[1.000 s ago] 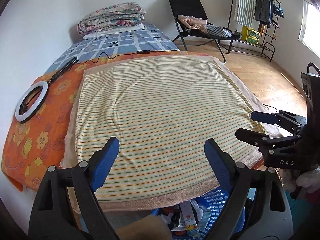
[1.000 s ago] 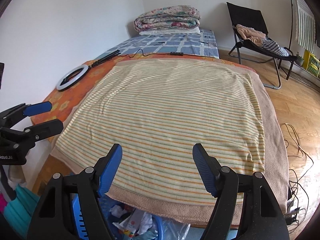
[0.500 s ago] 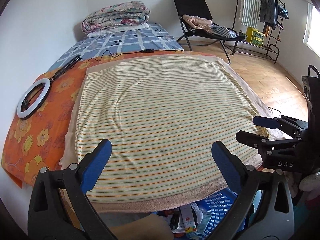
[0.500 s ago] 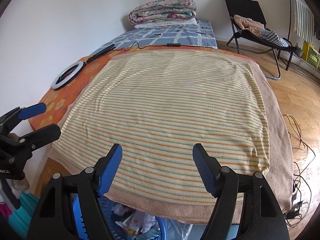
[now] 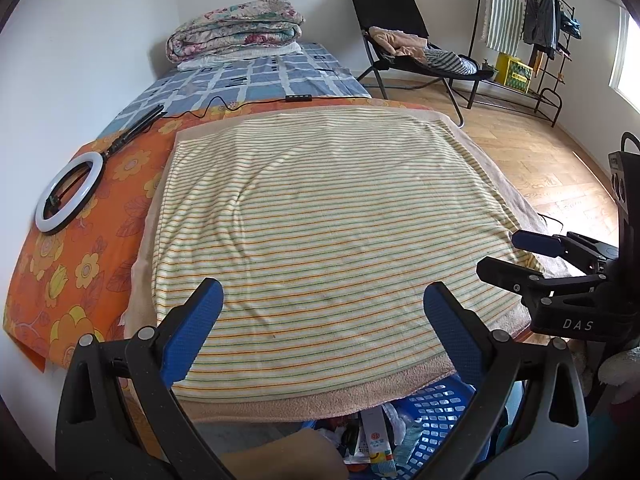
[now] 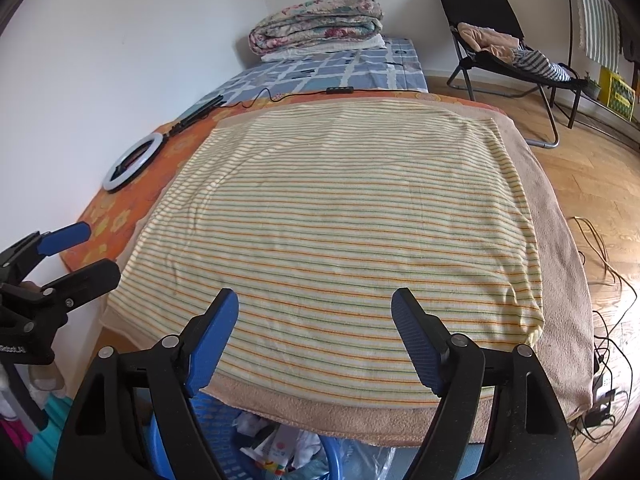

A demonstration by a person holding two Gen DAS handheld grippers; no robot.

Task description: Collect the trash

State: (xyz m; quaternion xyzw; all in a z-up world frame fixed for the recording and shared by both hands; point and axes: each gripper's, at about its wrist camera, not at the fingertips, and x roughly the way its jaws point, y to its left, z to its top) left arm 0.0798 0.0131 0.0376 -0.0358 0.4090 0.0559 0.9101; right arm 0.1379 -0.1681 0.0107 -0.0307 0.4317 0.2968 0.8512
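Left wrist view: left gripper [image 5: 323, 310] jaws gape wide, empty; right gripper [image 6: 316, 318] jaws are opening, empty.

striped blanket [image 5: 320, 216]: terry cloth, matt | basket [image 5: 436, 404]: perforated plastic | floor [image 6: 592, 184]: glossy wood

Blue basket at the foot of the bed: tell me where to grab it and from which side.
Grip the blue basket by its perforated rim, probably from above on the near side. The striped blanket and bed edge overhang its far side, and wrappers fill the middle. The left gripper is open and empty; the right gripper is opening, also empty.
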